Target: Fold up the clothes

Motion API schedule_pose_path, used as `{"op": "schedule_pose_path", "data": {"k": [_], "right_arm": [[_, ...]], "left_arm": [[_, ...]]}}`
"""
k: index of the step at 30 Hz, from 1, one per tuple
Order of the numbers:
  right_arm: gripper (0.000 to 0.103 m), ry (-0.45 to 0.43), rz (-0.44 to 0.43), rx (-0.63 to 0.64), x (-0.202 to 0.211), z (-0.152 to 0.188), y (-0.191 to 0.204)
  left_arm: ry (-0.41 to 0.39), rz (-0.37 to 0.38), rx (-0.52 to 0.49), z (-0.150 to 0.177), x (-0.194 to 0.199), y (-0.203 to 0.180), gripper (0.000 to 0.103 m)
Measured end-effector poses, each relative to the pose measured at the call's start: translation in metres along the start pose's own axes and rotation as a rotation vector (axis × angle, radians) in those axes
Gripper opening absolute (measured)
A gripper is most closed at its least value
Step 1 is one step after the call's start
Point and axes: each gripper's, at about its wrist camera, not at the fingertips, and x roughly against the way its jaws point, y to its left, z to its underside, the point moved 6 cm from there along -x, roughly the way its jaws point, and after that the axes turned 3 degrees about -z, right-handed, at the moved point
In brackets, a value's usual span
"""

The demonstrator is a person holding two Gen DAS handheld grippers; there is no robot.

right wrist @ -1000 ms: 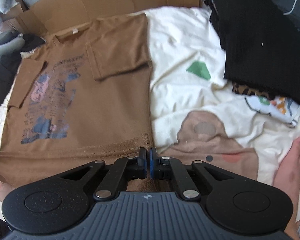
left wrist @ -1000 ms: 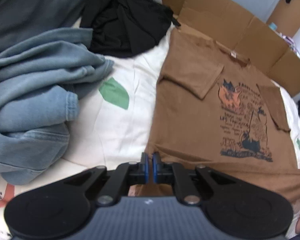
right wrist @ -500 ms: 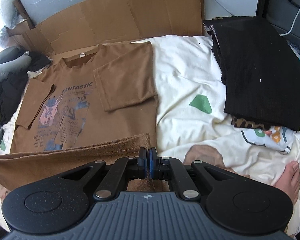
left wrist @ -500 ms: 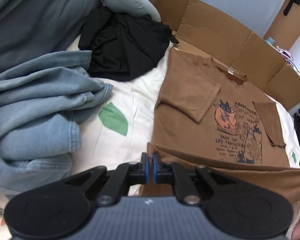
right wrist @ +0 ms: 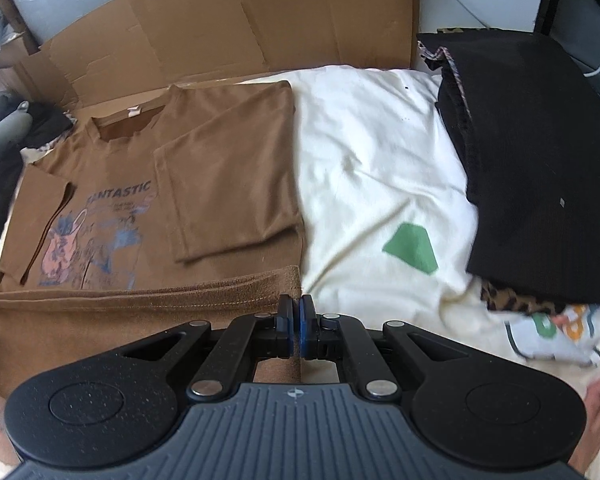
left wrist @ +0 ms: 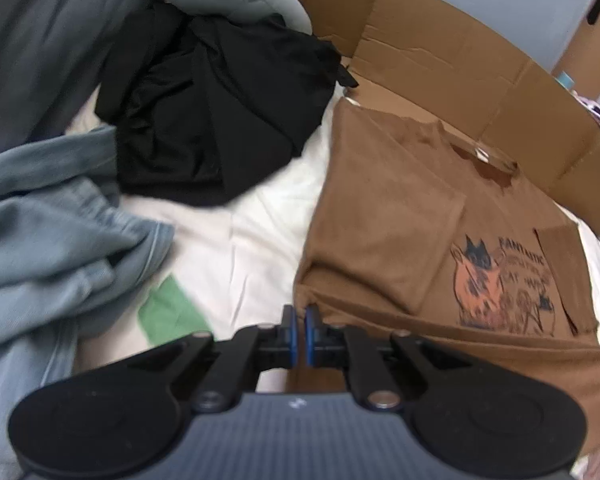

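hidden: lower half of the brown t-shirt [right wrist: 236,168] print, under the raised hem
writing: "fantastic" readable; smaller lines blurred
axis: collar toward the cardboard [right wrist: 260,20], hem nearest
place: on the cream sheet [right wrist: 380,152]
left gripper [left wrist: 299,330]: clamped on hem corner
right gripper [right wrist: 296,326]: clamped on hem corner

Cardboard panels [right wrist: 228,20], pale wall [left wrist: 480,4], cream bedsheet [right wrist: 372,152]
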Motion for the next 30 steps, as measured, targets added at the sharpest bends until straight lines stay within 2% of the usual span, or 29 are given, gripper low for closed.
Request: {"op": "schedule_pose_path", "data": {"k": [4,6,7,9,13,14,15,18,20,21,25,30], "right_arm": [[0.001,0.008,0.011,0.004,-0.018,-0.014,0.001],[0.003,0.028,0.022,-0.002,-0.026,-0.018,0.001],[0.004,0.036,0.037,-0.012,-0.027,-0.019,-0.001],[0.005,0.03,0.059,-0.016,-0.024,-0.023,-0.003],[0.008,0.058,0.046,-0.005,0.0,-0.032,-0.001],[0.012,0.066,0.041,0.006,0.01,-0.037,0.001],[0.025,0.069,0.034,0.018,0.022,-0.043,0.004],[0.038,0.062,0.026,0.053,0.061,-0.063,0.011],[0.039,0.087,0.011,0.062,0.077,-0.077,0.013],[0.044,0.1,0.004,0.067,0.086,-0.085,0.015],[0.046,0.143,-0.053,0.092,0.111,-0.109,0.021],[0.048,0.139,-0.123,0.037,0.112,-0.112,0.016]], "left_arm": [[0.035,-0.017,0.015,-0.007,-0.02,-0.004,0.007],[0.079,-0.024,0.035,-0.008,-0.029,-0.004,0.013],[0.082,-0.03,0.044,-0.009,-0.03,-0.003,0.013],[0.071,-0.033,0.045,-0.012,-0.028,-0.002,0.028],[0.085,-0.019,0.01,-0.017,-0.022,-0.004,0.032],[0.08,-0.012,0.0,-0.02,-0.018,-0.006,0.033],[0.075,-0.005,-0.011,-0.024,-0.015,-0.008,0.034],[0.059,0.008,-0.038,-0.033,0.003,-0.014,0.037],[0.047,0.006,-0.036,-0.039,0.019,-0.018,0.039],[0.046,0.011,-0.03,-0.041,0.027,-0.02,0.042],[0.038,0.016,-0.047,-0.05,0.061,-0.029,0.042],[0.03,-0.015,-0.045,-0.06,0.09,-0.032,0.043]]}}
